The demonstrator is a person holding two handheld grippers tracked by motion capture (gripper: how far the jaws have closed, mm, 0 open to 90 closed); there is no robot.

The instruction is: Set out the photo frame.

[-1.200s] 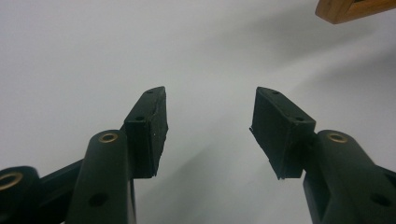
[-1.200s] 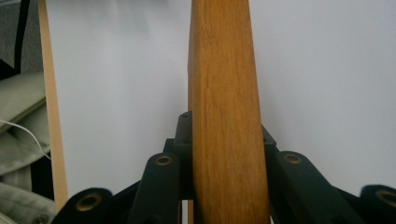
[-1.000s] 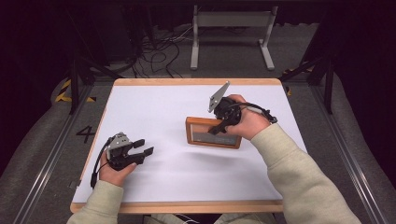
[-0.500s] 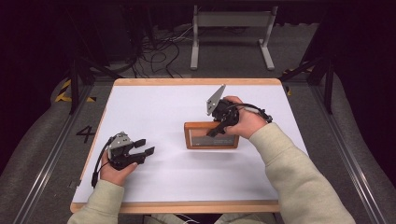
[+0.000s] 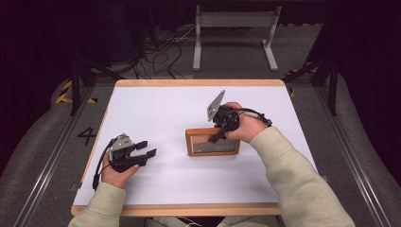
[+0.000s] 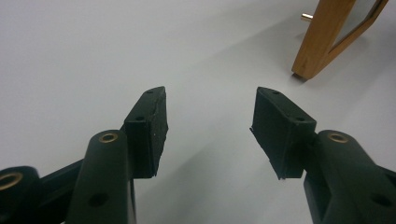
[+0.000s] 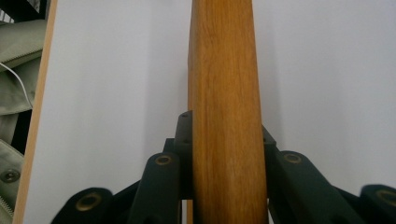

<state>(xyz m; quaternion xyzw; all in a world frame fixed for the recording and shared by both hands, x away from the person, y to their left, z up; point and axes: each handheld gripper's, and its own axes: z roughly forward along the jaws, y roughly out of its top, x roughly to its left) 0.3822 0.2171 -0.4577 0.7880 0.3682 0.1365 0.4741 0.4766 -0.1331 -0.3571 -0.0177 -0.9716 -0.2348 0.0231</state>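
A wooden picture frame with a grey inset sits right of the table's middle. My right gripper is shut on its far rail, coming from the right. In the right gripper view the wooden rail runs straight up between the two jaws of the right gripper, which press on both its sides. In the left gripper view the frame stands tilted with a lower corner on the white tabletop. My left gripper rests at the table's left, jaws open and pointing right. Nothing lies between the left gripper's jaws.
The white tabletop has a wooden border. Beyond the far edge stand a grey metal stand and loose cables on the floor. Dark rails run along both sides of the table.
My right hand has sunk a little and come slightly nearer, bringing the frame down with it. The left hand and its gripper have stayed put.
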